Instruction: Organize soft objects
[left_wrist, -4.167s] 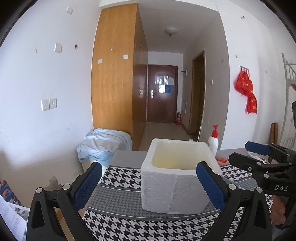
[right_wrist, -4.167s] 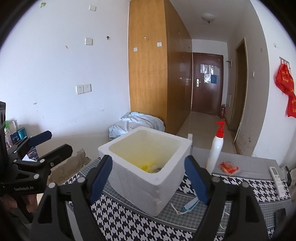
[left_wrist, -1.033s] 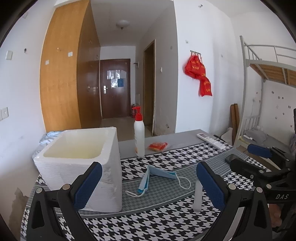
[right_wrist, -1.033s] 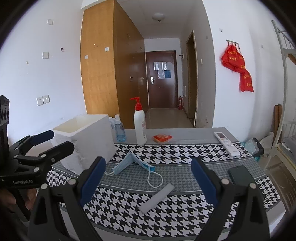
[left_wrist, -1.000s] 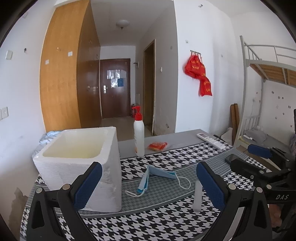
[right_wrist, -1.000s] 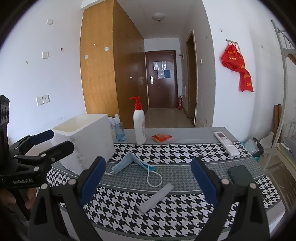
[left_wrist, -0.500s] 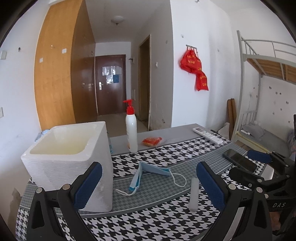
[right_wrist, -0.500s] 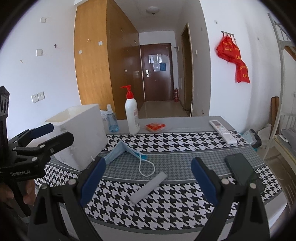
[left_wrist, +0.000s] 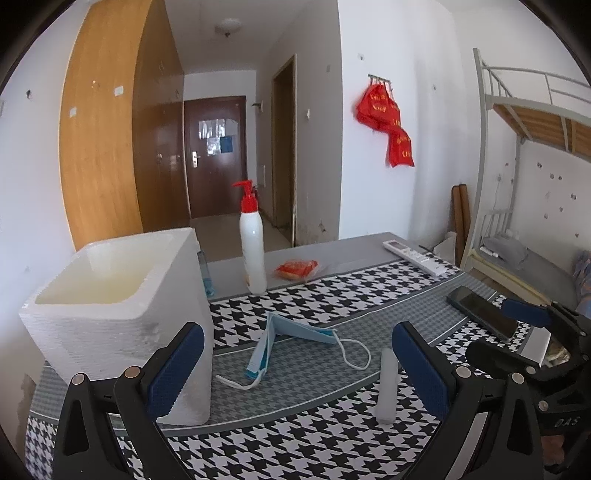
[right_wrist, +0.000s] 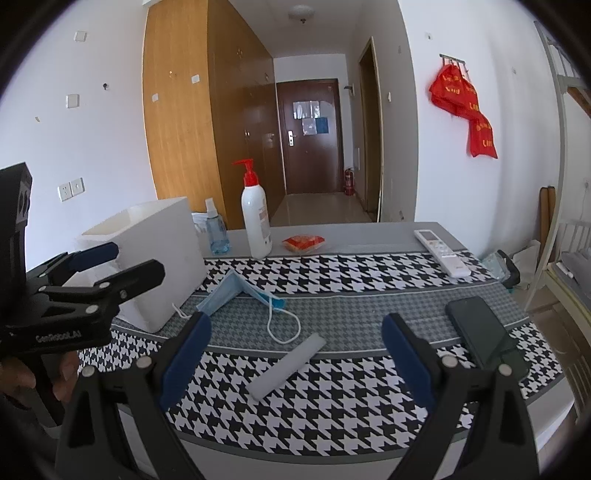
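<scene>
Left gripper (left_wrist: 295, 363): wide open, empty; body reads "GenRobot.AI".
Right gripper (right_wrist: 295, 349): wide open, empty; "DAS".
Face mask (right_wrist: 236, 290): table (right_wrist: 369, 236) centre, beside foam box (right_wrist: 155, 258).
Red bags (right_wrist: 465, 110): writing unreadable.

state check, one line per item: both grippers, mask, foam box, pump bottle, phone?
left gripper: open, empty
right gripper: open, empty
face mask: folded, on the cloth, loops loose
foam box: upright, no lid
pump bottle: upright
phone: flat, screen dark
</scene>
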